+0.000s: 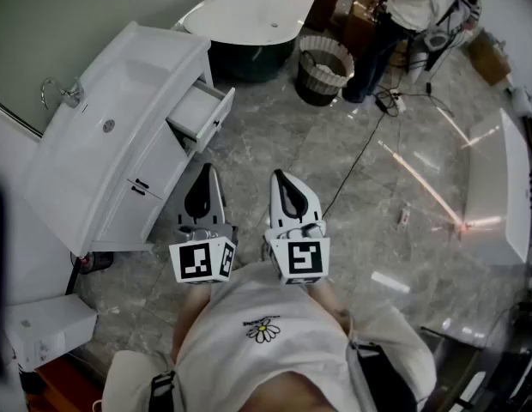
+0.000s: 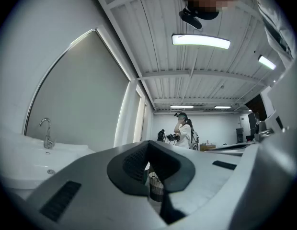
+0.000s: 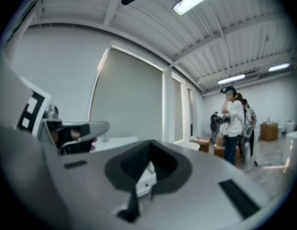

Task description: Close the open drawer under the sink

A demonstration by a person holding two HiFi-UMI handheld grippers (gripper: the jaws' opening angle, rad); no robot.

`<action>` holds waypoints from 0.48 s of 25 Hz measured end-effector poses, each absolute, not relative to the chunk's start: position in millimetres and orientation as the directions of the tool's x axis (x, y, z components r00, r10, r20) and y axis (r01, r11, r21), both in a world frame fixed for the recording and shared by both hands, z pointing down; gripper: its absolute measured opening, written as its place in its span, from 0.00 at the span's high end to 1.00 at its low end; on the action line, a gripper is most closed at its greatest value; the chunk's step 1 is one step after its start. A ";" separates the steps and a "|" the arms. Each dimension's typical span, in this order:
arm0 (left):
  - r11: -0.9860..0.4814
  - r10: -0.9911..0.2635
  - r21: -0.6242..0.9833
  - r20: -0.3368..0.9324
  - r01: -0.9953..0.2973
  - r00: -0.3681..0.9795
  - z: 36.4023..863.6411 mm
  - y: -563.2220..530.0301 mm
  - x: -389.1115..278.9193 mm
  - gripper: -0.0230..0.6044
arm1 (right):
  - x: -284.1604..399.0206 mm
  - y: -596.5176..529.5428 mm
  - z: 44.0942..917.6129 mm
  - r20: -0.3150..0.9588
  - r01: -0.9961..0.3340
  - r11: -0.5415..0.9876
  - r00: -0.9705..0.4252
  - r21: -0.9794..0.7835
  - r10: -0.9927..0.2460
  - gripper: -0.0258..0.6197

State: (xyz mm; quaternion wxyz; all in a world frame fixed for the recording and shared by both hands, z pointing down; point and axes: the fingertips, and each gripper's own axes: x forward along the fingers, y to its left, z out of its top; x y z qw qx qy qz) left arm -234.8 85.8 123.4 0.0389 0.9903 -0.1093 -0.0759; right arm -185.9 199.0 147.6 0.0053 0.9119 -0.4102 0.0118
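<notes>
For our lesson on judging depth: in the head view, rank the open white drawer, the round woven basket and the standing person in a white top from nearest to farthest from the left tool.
1. Open white drawer, just ahead of the left tool.
2. Round woven basket, farther ahead, rightward.
3. Standing person in a white top, beyond the basket, upper right.

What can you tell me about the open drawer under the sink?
The drawer is white and box-shaped with a flat front panel, matching the vanity cabinet it slides from. It stands pulled out over the grey floor, just under the sink. Nothing shows inside, and only the cabinet touches it.
</notes>
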 end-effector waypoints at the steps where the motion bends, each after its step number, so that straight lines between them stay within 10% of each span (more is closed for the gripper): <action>1: -0.974 -0.219 0.097 -0.148 -0.206 0.964 124.1 85.7 -232.9 0.93 | -183.9 199.8 150.1 0.035 -0.745 -0.667 0.667 0.011 -0.745 0.91; 12: -0.978 -0.205 0.064 -0.131 -0.198 0.970 132.6 89.9 -213.5 0.93 | -165.8 206.0 162.2 0.057 -0.737 -0.676 0.675 0.000 -0.736 0.91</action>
